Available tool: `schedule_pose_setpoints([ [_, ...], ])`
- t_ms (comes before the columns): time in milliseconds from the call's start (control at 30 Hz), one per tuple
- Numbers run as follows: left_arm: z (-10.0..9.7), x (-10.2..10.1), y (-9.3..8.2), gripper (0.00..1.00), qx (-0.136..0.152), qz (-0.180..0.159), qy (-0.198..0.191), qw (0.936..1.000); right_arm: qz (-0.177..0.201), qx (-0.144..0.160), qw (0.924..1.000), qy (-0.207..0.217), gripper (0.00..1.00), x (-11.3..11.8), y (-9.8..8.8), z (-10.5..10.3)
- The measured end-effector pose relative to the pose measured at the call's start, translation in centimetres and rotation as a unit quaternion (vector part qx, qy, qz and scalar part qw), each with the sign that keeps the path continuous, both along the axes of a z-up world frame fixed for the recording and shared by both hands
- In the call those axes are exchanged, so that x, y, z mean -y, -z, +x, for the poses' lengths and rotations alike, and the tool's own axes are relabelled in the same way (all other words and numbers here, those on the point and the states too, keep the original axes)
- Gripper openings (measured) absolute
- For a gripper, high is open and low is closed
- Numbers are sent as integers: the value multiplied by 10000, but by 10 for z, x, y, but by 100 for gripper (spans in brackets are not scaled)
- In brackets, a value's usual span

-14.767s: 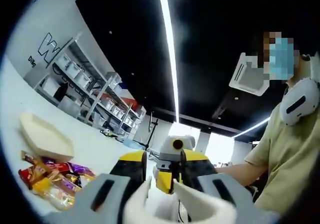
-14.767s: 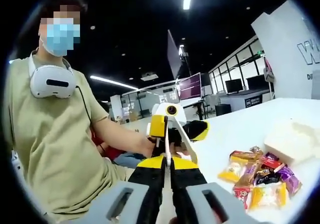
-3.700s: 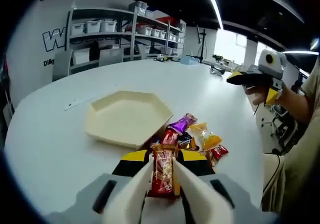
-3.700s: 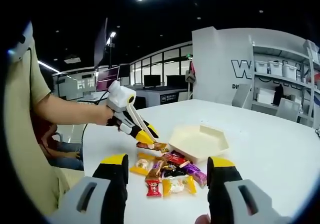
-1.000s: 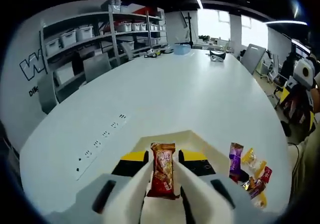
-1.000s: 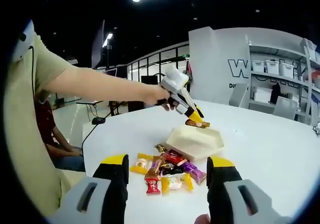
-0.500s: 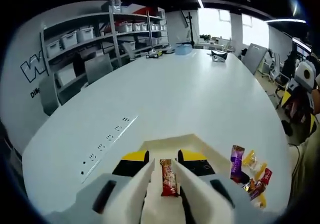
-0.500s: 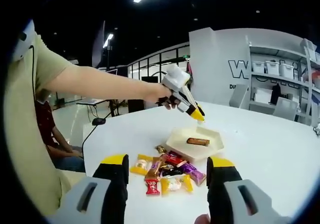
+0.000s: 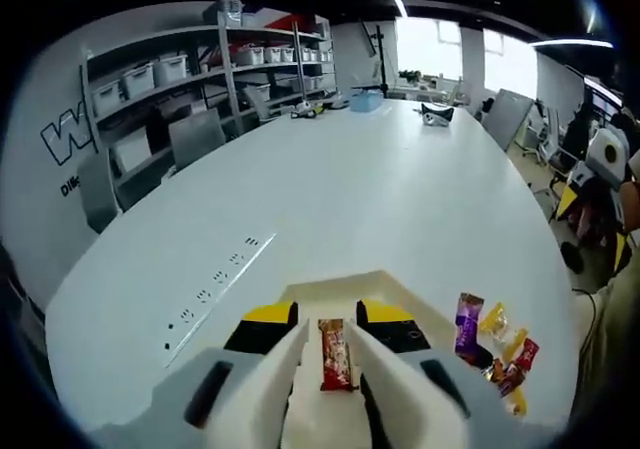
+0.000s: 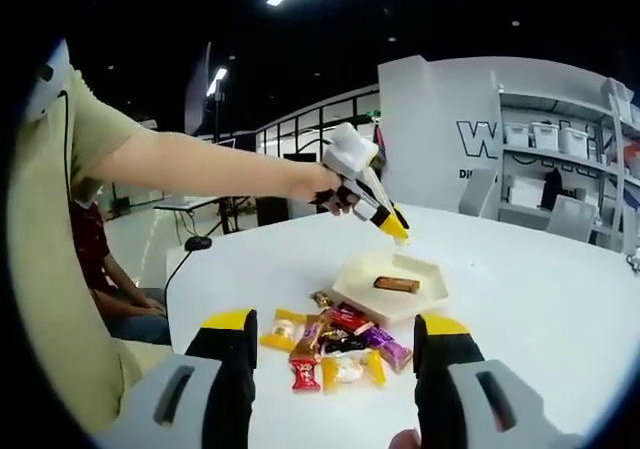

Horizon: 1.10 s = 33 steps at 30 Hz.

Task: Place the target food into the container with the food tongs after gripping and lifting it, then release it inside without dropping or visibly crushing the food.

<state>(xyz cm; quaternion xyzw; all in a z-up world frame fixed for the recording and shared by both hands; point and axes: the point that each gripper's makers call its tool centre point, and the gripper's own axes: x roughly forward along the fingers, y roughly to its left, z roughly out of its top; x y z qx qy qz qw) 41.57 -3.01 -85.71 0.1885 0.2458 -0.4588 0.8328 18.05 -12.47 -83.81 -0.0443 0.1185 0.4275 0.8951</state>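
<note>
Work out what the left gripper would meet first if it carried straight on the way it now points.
Probably the snack bar lying in the cream tray: it sits right between the left gripper's open jaws, with the tray floor under it. How far below is hard to judge.

Snack bar (image 10: 397, 284) lay in tray (image 10: 425, 275) on bench (image 10: 540, 309); snack pile (image 10: 330, 346) just beside tray.

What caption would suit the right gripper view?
Left gripper hovers above a tray holding a snack bar, with candy piled beside it.
</note>
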Motion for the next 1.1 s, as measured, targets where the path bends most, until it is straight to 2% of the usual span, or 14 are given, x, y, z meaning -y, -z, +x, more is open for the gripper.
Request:
schedule_pose_setpoints([
  [667,-28,-16,-10,22,-113,-32,76,9999,2,9,10000,-54,62,-7,1,-4],
  [1100,-71,-8,-6,22,-225,-3,423,9989,-33,-27,10000,-69,62,-9,6,-8],
])
